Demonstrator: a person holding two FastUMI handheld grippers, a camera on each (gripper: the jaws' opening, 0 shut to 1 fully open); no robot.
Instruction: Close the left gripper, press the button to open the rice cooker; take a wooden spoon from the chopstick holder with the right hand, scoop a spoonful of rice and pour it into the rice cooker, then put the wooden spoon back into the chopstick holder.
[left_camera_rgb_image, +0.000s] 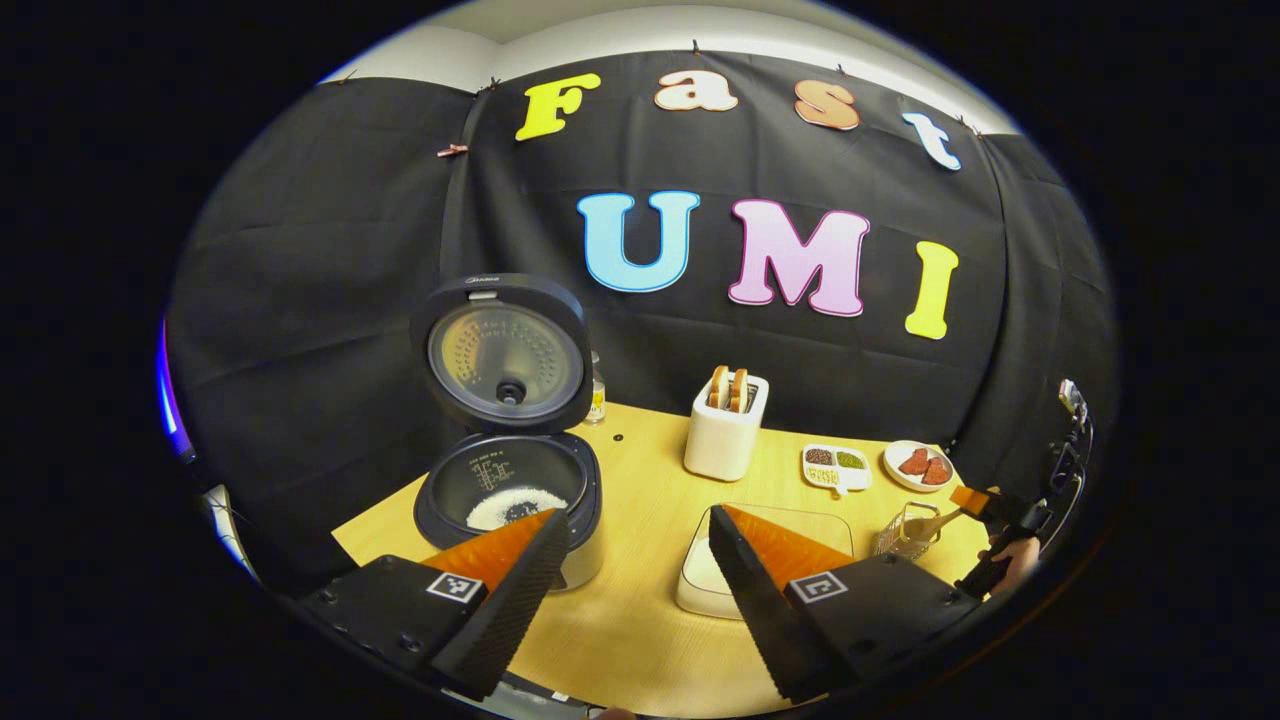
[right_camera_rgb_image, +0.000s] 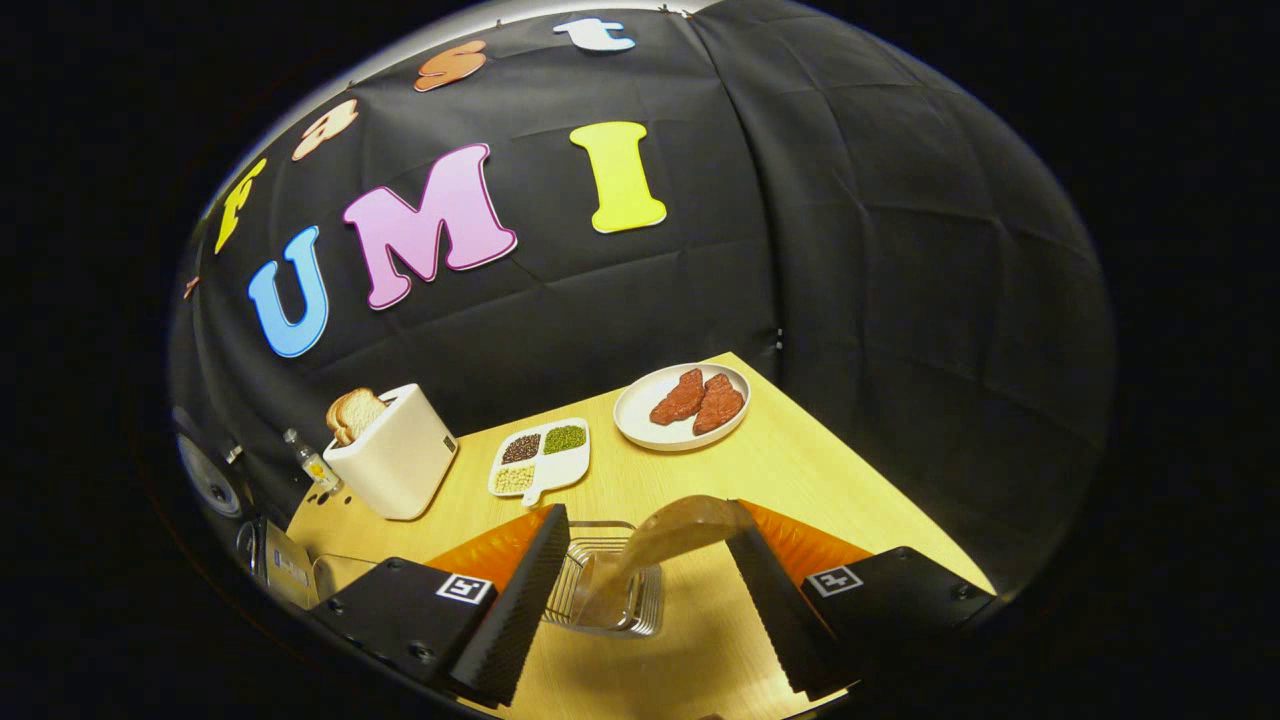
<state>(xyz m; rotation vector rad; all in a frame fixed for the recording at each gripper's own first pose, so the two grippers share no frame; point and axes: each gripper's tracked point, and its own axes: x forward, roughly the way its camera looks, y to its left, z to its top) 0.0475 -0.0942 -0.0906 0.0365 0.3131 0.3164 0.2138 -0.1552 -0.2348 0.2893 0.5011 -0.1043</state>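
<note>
Wooden spoon is seen at lower centre, leaning in the chopstick holder, released by the spread right tool; the left tool is parted before the opened rice cooker.

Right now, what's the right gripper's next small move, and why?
Probably back off the spoon: it already stands in the wire holder, the right gripper is open around it, and rice lies in the open cooker.
</note>
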